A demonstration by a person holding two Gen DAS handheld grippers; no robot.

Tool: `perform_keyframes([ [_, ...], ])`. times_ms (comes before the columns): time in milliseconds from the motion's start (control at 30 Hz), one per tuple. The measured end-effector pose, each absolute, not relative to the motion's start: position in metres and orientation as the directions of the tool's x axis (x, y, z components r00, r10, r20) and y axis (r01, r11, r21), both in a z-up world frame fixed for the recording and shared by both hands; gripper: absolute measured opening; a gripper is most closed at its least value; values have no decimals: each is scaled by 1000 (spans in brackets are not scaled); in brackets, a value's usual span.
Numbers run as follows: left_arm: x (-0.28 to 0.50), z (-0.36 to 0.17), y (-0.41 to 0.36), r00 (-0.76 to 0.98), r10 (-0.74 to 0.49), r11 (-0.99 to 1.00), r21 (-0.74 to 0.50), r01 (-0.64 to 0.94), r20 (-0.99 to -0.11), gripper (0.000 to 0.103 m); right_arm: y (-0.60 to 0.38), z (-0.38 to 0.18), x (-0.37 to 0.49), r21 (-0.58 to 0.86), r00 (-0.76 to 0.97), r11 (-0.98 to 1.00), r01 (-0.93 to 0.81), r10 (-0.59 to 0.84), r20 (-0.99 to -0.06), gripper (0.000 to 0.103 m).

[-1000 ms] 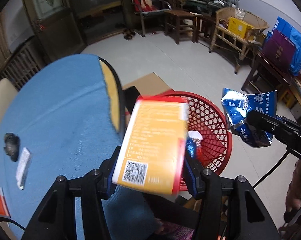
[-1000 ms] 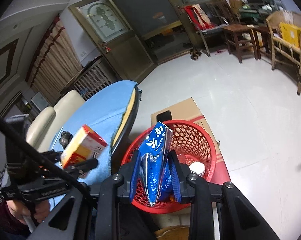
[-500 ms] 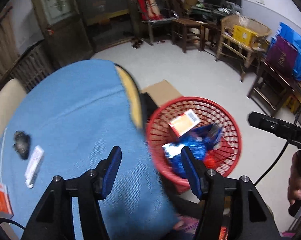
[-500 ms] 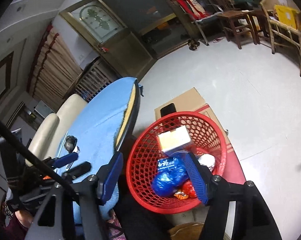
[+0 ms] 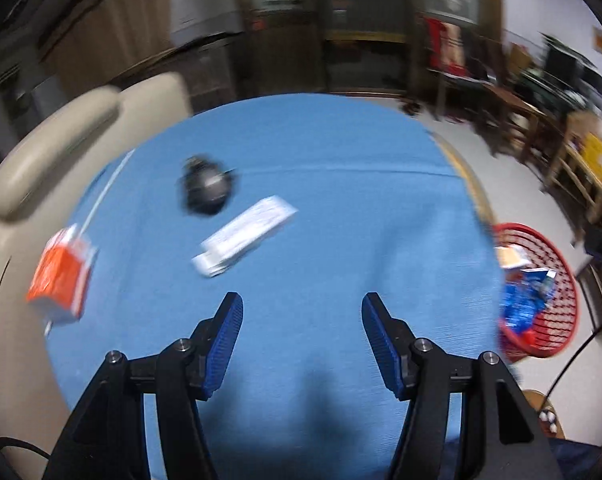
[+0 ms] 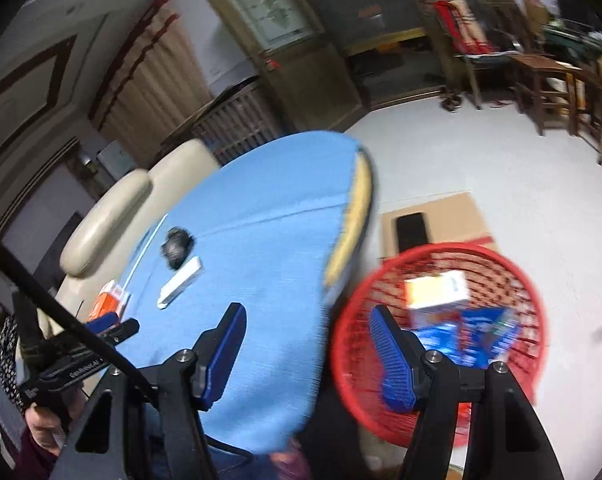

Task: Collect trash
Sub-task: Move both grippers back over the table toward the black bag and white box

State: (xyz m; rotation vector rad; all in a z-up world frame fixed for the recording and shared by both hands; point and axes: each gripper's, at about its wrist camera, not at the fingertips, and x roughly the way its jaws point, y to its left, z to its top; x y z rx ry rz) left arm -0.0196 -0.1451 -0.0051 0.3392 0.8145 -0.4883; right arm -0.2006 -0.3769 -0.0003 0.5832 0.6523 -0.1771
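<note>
A round table covered in blue cloth [image 5: 341, 240] fills the left wrist view, and a red plastic mesh basket [image 6: 513, 276] stands on the floor just off its right edge. An orange-and-white box [image 6: 437, 290] and a crumpled blue foil wrapper [image 6: 481, 332] are already lodged in the basket.

Three pieces of trash are left on the cloth. An orange and white carton [image 5: 61, 276] lies at the left rim, a long white flat box [image 5: 245, 234] lies nearer the middle, and a dark crumpled wad [image 5: 205, 192] sits just beyond the box.

The long white box is set ahead of and slightly left of the left gripper [image 5: 301, 336], its long axis running diagonally from near left to far right. The left gripper is judged the nearer tool, since it hangs over the cloth, while the right gripper [image 6: 307, 344] straddles the table edge beside the basket.

Both grippers are released, the blue pads spread apart with nothing between them.
</note>
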Motion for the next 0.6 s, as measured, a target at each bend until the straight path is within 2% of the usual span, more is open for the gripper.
perform_keyframes([
  [300, 35, -19, -46, 660, -74, 950, 148, 275, -747, 63, -306, 0, -113, 437, 750, 878, 193, 156, -643, 69],
  [600, 60, -21, -17, 685, -18, 966, 163, 198, -728, 63, -262, -14, -70, 395, 695, 910, 122, 206, -689, 69],
])
